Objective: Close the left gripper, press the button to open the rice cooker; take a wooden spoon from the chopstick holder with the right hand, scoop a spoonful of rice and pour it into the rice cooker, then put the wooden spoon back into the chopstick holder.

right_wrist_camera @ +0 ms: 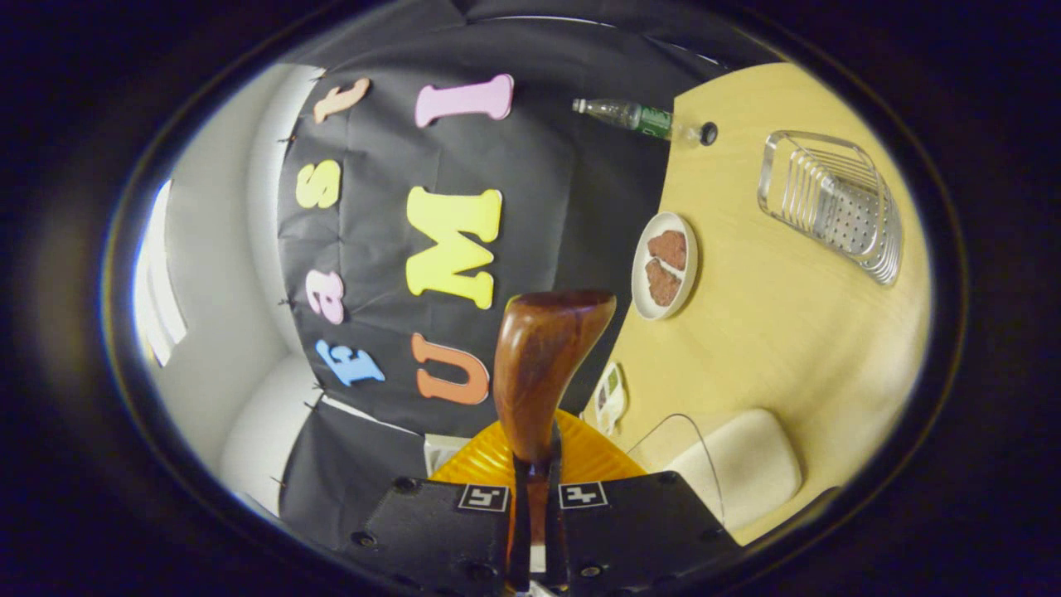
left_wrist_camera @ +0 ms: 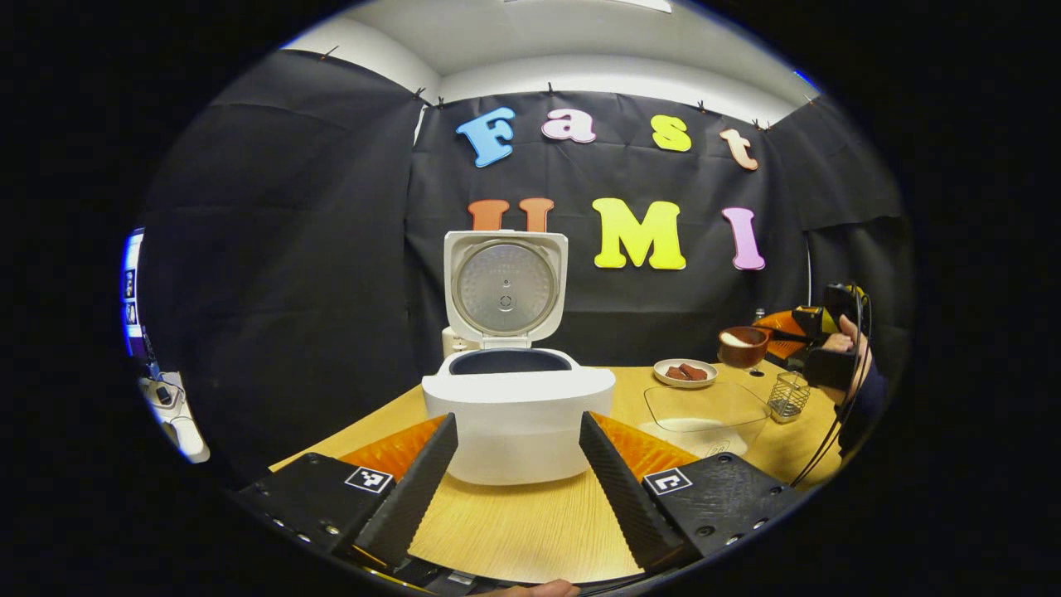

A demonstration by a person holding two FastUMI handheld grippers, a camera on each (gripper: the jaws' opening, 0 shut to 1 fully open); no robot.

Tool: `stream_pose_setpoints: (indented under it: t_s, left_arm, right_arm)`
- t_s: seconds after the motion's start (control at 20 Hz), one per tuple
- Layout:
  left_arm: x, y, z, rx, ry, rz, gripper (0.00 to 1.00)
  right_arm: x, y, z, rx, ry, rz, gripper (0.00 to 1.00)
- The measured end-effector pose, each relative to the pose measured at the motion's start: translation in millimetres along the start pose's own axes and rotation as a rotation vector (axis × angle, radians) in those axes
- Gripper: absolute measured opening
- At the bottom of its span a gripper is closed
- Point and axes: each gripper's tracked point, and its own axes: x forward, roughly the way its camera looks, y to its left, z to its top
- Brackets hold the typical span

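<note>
The white rice cooker point(left_wrist_camera: 518, 414) stands on the table with its lid point(left_wrist_camera: 506, 286) raised upright and the dark inner pot showing. My left gripper point(left_wrist_camera: 517, 419) is open, one finger on each side of the cooker's front. Far to the right, a hand holds my right gripper point(left_wrist_camera: 816, 327), shut on the handle of the wooden spoon point(left_wrist_camera: 742, 344), whose bowl carries white rice above the table. In the right gripper view, the spoon point(right_wrist_camera: 543, 356) runs forward from the shut right gripper point(right_wrist_camera: 530, 468), its rounded back showing.
A clear glass container point(left_wrist_camera: 704, 410) with rice sits right of the cooker and also appears as a glass container point(right_wrist_camera: 729, 464) in the right gripper view. A wire chopstick holder point(left_wrist_camera: 787, 396), a plate point(left_wrist_camera: 685, 383) of brown food, a metal rack point(right_wrist_camera: 833, 203) and a bottle point(right_wrist_camera: 630, 116) stand nearby.
</note>
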Motion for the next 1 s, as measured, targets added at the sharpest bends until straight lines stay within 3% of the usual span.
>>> stream_pose_setpoints:
  t_s: [0.4,1.0]
  left_arm:
    - [-10,8,4,0.003,-0.011,-0.015,0.94]
    - [-19,38,20,0.011,-0.028,0.014,0.94]
  right_arm:
    - [24,42,-16,0.039,0.035,0.015,0.11]
    - [142,98,-150,-0.272,0.19,0.029,0.08]
